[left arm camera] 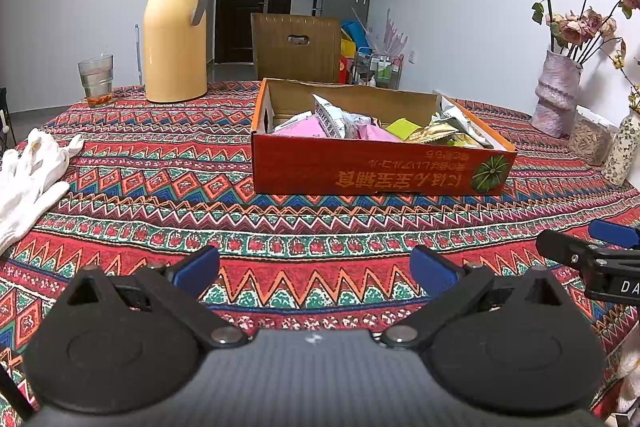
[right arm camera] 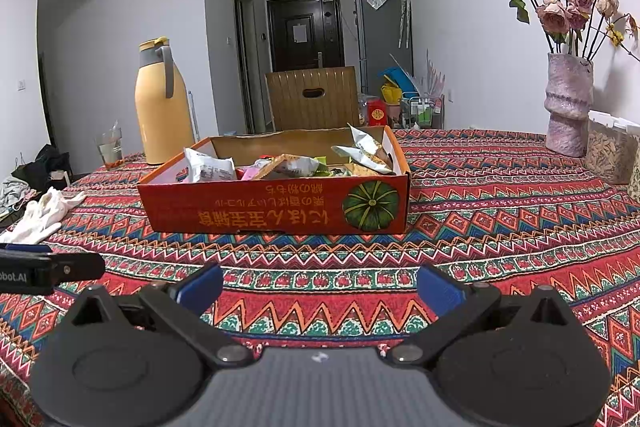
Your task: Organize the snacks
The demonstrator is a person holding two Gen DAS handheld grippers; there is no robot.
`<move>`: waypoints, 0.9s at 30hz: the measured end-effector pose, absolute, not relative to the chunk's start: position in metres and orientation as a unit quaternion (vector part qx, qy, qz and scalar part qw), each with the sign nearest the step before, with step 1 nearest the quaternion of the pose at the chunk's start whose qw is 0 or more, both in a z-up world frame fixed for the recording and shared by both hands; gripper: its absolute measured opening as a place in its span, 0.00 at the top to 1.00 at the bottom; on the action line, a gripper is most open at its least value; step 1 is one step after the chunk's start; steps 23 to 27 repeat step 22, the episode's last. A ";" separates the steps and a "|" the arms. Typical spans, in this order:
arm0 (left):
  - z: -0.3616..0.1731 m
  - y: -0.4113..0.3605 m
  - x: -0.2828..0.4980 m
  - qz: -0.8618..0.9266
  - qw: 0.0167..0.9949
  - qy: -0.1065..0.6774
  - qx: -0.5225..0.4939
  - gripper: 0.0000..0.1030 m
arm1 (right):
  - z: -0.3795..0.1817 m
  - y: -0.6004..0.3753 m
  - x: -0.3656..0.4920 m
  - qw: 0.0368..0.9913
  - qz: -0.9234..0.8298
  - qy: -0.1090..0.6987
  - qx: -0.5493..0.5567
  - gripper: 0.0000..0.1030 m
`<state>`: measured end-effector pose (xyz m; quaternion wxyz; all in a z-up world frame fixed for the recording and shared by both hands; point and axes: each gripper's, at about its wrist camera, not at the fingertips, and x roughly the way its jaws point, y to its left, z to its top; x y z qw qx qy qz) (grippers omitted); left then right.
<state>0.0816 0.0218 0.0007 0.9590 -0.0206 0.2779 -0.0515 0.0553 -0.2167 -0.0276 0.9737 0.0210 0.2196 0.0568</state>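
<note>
A shallow red cardboard box (left arm camera: 376, 167) with a pumpkin picture stands on the patterned tablecloth; it also shows in the right wrist view (right arm camera: 276, 211). Several snack packets (left arm camera: 360, 127) lie inside it, white, pink and yellow-green (right arm camera: 288, 165). My left gripper (left arm camera: 316, 273) is open and empty, low over the cloth in front of the box. My right gripper (right arm camera: 320, 291) is open and empty, also in front of the box. Each gripper's tip shows in the other's view: the right one (left arm camera: 592, 255), the left one (right arm camera: 52, 267).
A yellow thermos jug (left arm camera: 174, 31) and a glass (left arm camera: 96, 81) stand at the far left. White gloves (left arm camera: 28, 175) lie at the left edge. A vase of dried roses (right arm camera: 568, 103) and a jar (right arm camera: 610, 155) stand at the right. A wooden chair (left arm camera: 296, 45) is behind the table.
</note>
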 end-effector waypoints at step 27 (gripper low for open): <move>-0.001 0.017 0.081 -0.054 0.959 0.279 -0.019 0.00 | -0.032 -0.216 0.054 0.973 0.057 0.222 0.021 0.00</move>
